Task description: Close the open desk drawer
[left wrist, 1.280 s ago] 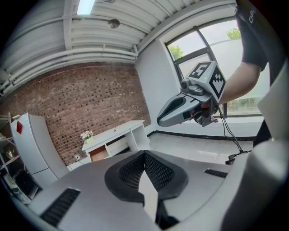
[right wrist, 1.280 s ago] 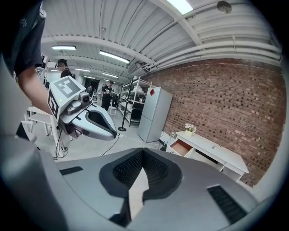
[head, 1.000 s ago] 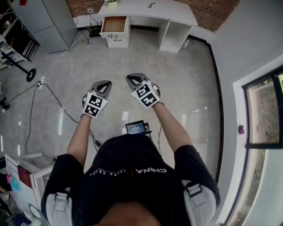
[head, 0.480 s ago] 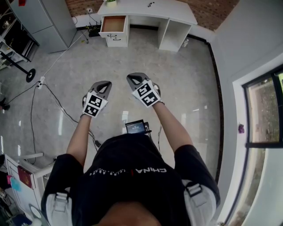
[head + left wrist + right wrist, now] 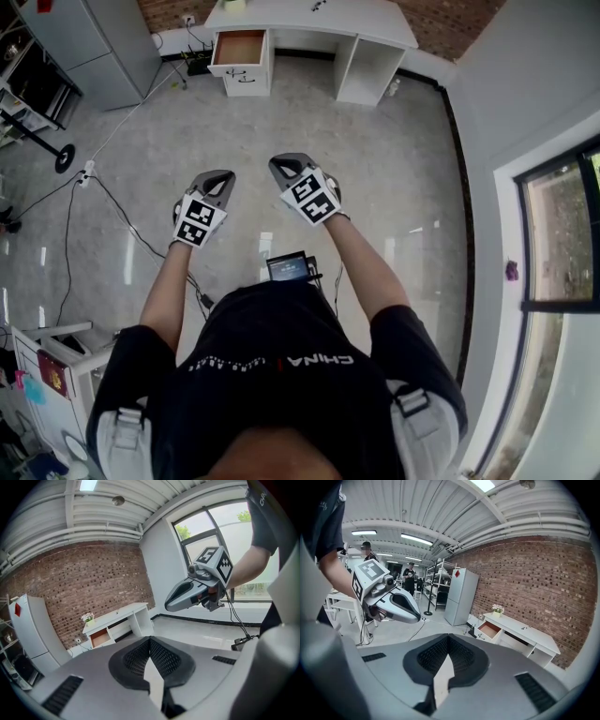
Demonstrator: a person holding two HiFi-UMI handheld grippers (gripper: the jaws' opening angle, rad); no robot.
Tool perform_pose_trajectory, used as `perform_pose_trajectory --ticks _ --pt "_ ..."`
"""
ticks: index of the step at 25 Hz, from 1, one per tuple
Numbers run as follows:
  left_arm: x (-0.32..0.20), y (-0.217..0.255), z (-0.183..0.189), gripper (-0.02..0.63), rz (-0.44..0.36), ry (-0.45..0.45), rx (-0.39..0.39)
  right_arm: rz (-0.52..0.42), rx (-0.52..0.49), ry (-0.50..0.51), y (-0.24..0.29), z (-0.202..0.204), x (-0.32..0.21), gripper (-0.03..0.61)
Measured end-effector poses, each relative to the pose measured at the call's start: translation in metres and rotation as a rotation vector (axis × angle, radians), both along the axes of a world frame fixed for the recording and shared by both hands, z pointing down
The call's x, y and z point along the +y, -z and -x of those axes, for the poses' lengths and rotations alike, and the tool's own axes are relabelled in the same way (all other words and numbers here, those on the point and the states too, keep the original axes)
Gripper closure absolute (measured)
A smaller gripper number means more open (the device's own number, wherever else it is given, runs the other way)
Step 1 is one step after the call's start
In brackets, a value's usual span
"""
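1. Against the brick wall (image 5: 450,23), at the far end of the floor (image 5: 375,169): white worktop (image 5: 309,21). Drawer (image 5: 239,47) at its left end as the head view shows it, pulled out, brown inside showing.
2. Left gripper (image 5: 223,176) held in the air over the floor, jaws closed together, nothing between them.
3. Right gripper (image 5: 281,163) just beside it, jaws likewise closed, empty.
4. Both grippers well apart from the drawer, tips pointing toward the worktop.
5. Flower pot (image 5: 497,610) on the worktop above the drawer.
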State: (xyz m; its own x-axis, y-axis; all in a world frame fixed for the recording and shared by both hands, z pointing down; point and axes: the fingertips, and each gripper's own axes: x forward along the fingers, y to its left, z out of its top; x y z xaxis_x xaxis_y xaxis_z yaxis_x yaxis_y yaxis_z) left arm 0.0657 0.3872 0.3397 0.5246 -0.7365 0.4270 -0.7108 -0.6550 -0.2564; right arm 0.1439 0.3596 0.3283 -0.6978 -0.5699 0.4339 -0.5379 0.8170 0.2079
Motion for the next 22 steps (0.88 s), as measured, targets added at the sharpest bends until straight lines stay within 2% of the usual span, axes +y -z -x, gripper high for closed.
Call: perform_pose_trajectory --ticks 6,12,16,22 --pt "-0.005 -0.004 -0.016 0.601 0.007 0.014 -0.005 0.056 -0.015 0.009 -0.007 -0.019 0.001 0.563" --pt "-0.021 -0.007 -0.044 0.602 0.01 0.034 -0.018 0.061 -0.049 0.034 -0.009 -0.047 -0.013 0.563" --pt "-0.029 -0.01 -0.058 0.601 0.015 0.069 0.0 0.075 -0.051 0.048 -0.015 -0.063 -0.023 0.563" --pt "-0.044 -0.032 -0.057 0.601 0.049 0.077 -0.012 0.084 -0.021 0.038 -0.035 -0.066 -0.048 0.563"
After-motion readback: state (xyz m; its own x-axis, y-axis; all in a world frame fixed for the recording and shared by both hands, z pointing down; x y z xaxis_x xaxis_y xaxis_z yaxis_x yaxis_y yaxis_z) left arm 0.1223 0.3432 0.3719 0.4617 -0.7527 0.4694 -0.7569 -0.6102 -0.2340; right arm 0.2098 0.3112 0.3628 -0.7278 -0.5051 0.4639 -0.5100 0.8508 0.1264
